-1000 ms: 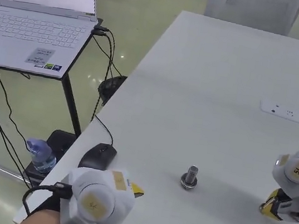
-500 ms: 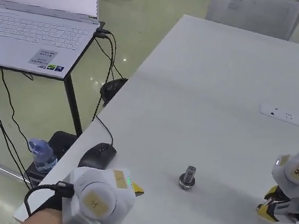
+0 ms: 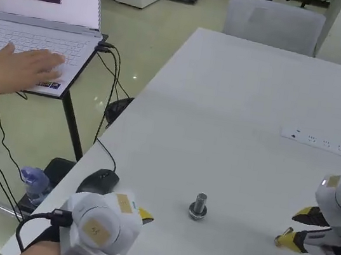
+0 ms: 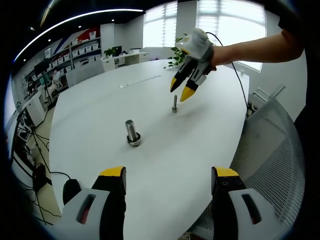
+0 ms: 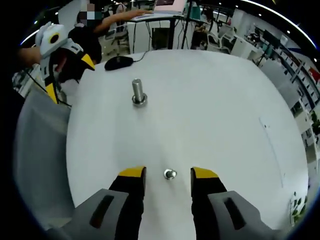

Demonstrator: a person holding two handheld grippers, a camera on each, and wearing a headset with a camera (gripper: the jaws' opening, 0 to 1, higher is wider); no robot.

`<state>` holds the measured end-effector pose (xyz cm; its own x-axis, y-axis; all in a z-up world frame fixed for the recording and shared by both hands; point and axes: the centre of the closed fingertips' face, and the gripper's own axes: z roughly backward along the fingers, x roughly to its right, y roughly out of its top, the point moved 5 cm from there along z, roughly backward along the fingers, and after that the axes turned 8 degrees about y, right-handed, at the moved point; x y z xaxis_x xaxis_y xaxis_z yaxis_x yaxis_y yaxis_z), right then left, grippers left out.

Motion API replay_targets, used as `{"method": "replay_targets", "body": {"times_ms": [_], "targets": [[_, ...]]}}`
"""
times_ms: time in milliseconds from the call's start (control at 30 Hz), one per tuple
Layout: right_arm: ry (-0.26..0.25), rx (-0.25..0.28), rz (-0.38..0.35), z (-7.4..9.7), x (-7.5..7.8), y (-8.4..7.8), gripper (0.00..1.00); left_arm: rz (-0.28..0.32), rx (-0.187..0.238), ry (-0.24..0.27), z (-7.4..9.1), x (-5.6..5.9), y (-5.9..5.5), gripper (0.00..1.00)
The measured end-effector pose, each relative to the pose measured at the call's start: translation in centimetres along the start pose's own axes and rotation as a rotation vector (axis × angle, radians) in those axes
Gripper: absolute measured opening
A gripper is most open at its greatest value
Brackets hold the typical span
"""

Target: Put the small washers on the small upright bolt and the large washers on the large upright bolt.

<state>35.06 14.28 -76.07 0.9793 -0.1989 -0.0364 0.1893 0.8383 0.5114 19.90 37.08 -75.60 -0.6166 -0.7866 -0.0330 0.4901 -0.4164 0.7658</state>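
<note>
Spreading apart since a moment ago, the right tongs (image 3: 297, 227) now hover empty over the small bolt (image 5: 170, 174), while the left tongs (image 4: 169, 172) gape empty facing the large bolt (image 4: 132, 132) on the tabletop (image 3: 236, 118), so fetching washers seems yet to begin

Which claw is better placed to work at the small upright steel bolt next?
Right. The small upright steel bolt sits ahead of the right claw, between its open jaws; the left claw is farther off, past the large upright steel bolt.
</note>
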Motion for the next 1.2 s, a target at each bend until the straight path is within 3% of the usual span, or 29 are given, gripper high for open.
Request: {"method": "replay_targets", "body": {"times_ms": [300, 500, 900, 1000, 1200], "targets": [[-0.026, 0.138, -0.069, 2.7, -0.8, -0.3, 0.42, 0.045, 0.028, 0.015, 0.1, 0.1, 0.9, 0.72], [-0.022, 0.237, -0.146, 3.9, -2.6, -1.4, 0.49, 0.060, 0.033, 0.029, 0.5, 0.1, 0.9, 0.72], [-0.050, 0.498, -0.275, 7.2, -5.3, -3.2, 0.57, 0.127, 0.078, 0.064, 2.1, 0.3, 0.6, 0.75], [-0.057, 0.535, -0.307, 7.8, -6.0, -3.6, 0.62, 0.152, 0.097, 0.076, 2.5, 0.2, 0.6, 0.76], [-0.055, 0.549, -0.333, 8.0, -8.0, -5.4, 0.68, 0.171, 0.103, 0.102, 3.2, 0.7, 0.1, 0.80]]}}
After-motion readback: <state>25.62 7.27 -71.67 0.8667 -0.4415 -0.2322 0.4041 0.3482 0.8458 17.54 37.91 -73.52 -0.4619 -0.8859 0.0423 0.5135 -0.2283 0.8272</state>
